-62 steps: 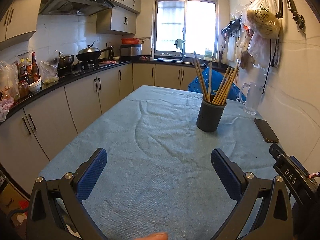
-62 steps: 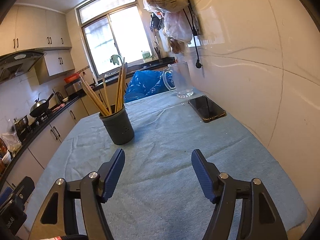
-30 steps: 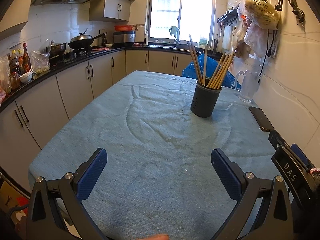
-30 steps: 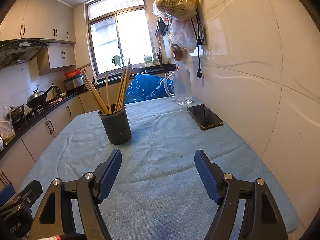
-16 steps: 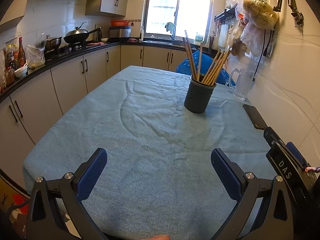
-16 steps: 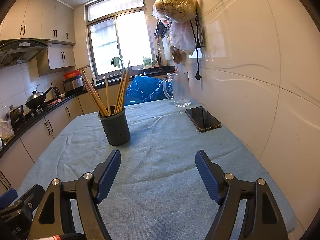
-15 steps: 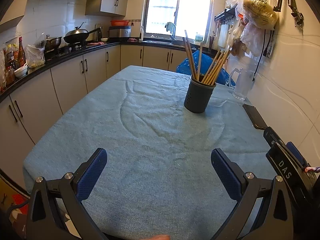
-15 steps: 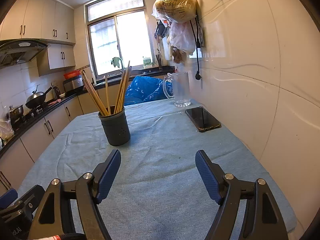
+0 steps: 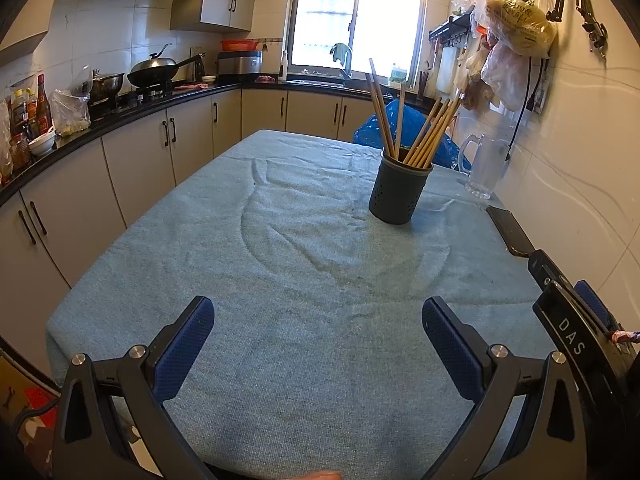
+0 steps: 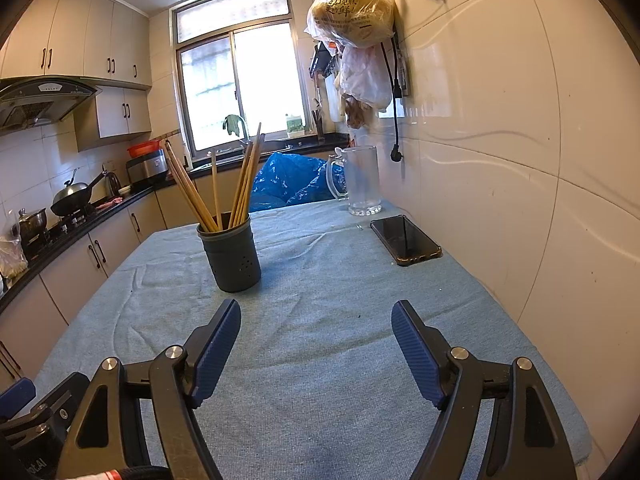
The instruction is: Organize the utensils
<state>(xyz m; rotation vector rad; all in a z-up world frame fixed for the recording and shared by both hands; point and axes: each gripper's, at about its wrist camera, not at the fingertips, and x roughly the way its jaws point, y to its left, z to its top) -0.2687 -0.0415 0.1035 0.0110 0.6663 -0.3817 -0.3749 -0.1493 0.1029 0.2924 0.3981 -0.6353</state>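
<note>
A dark grey perforated holder (image 9: 399, 191) stands upright on the blue-grey tablecloth (image 9: 304, 264), far from both grippers. Several wooden chopsticks (image 9: 428, 130) stand in it, fanned out. The holder also shows in the right wrist view (image 10: 234, 258) with its chopsticks (image 10: 188, 192). My left gripper (image 9: 318, 336) is open and empty, low over the near end of the table. My right gripper (image 10: 316, 340) is open and empty, also over the near end, to the right of the holder. The right gripper's body shows at the right edge of the left wrist view (image 9: 576, 332).
A black phone (image 10: 405, 240) lies on the cloth near the right wall. A glass mug (image 10: 360, 186) stands behind it. A blue plastic bag (image 10: 294, 180) sits past the table's far end. The tiled wall runs along the right side; kitchen counters (image 9: 100, 120) run along the left.
Both grippers have drawn back toward the near end of the table, so the holder looks farther away. Both stay open and empty.
</note>
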